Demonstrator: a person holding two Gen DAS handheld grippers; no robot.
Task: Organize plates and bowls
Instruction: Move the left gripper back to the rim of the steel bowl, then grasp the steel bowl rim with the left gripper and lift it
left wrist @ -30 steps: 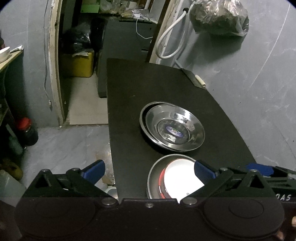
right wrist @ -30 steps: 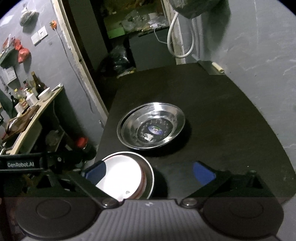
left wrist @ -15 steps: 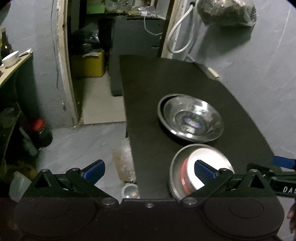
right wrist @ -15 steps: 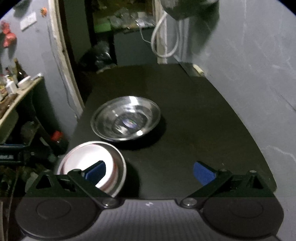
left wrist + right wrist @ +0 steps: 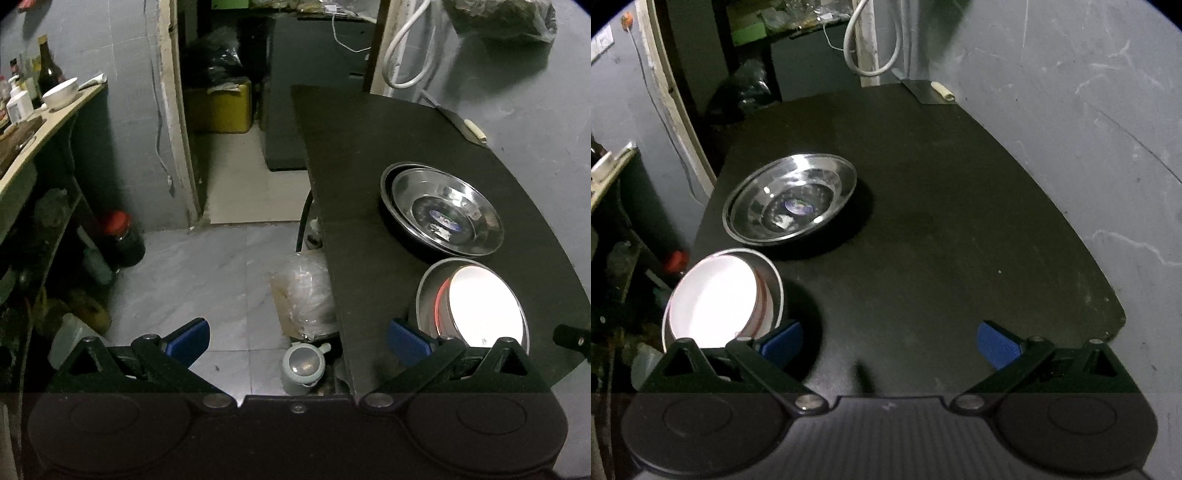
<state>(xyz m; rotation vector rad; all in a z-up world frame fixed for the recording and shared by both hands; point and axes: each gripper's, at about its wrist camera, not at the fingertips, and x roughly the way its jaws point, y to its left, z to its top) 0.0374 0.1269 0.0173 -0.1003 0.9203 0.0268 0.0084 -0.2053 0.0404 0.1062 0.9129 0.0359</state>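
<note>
Two stacked steel plates [image 5: 448, 216] sit on the black table [image 5: 354, 192]; they also show in the right wrist view [image 5: 790, 199]. Nearer me, a steel bowl [image 5: 424, 295] holds a red-rimmed bowl with a white inside [image 5: 484, 306]; the right wrist view shows the same stack [image 5: 716, 302]. My left gripper [image 5: 297, 339] is open and empty, off the table's left edge above the floor. My right gripper [image 5: 890, 343] is open and empty, over the table's near edge, to the right of the bowl stack.
The table stands against a grey wall [image 5: 1089, 129] on its right. Left of it are a doorway [image 5: 229, 122], a shelf with bottles and a white bowl [image 5: 61, 92], a red-capped jar [image 5: 120, 236], a plastic bag [image 5: 303, 295] and a small kettle [image 5: 304, 365] on the floor.
My left gripper has swung left, off the table and over the floor. My right gripper has shifted right, so the plates and bowls sit further left in its view.
</note>
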